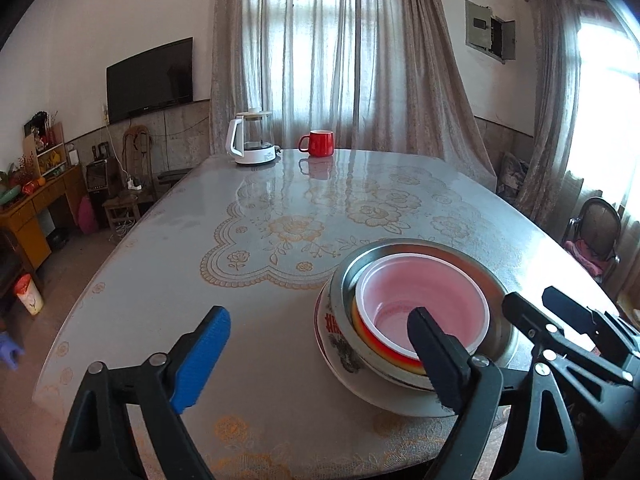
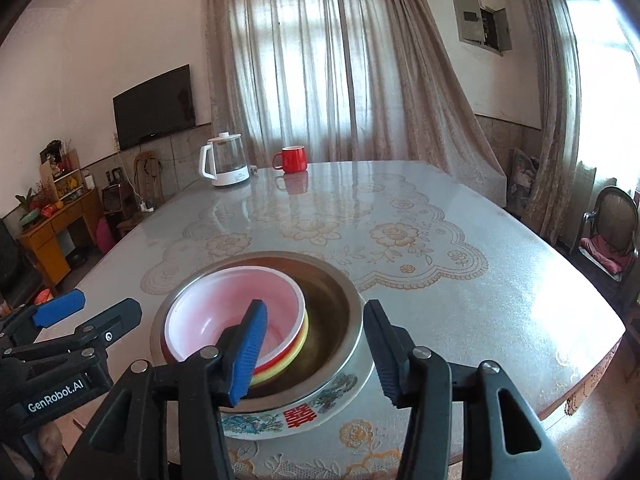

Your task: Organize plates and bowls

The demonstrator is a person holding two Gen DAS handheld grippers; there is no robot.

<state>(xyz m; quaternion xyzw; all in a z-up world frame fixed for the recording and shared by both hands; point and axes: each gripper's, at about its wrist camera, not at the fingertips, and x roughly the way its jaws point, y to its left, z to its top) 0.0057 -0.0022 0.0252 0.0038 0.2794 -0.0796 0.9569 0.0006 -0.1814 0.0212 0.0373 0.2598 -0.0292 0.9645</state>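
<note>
A stack sits near the table's front edge: a white plate with a red and green pattern [image 2: 304,412] at the bottom, a steel bowl [image 2: 340,308] on it, and a pink plastic bowl [image 2: 240,304] with red and yellow rims nested inside. The stack also shows in the left wrist view, with the plate [image 1: 340,344], the steel bowl [image 1: 492,284] and the pink bowl [image 1: 424,292]. My left gripper [image 1: 320,328] is open and empty, just left of the stack. My right gripper [image 2: 316,340] is open, its jaws straddling the steel bowl's near right rim, gripping nothing.
A white and glass kettle [image 1: 252,140] and a red mug [image 1: 318,143] stand at the table's far edge. The glass-topped table [image 1: 280,208] has a lace floral cloth. A chair [image 2: 608,232] stands at the right, a wooden cabinet [image 1: 36,204] at the left.
</note>
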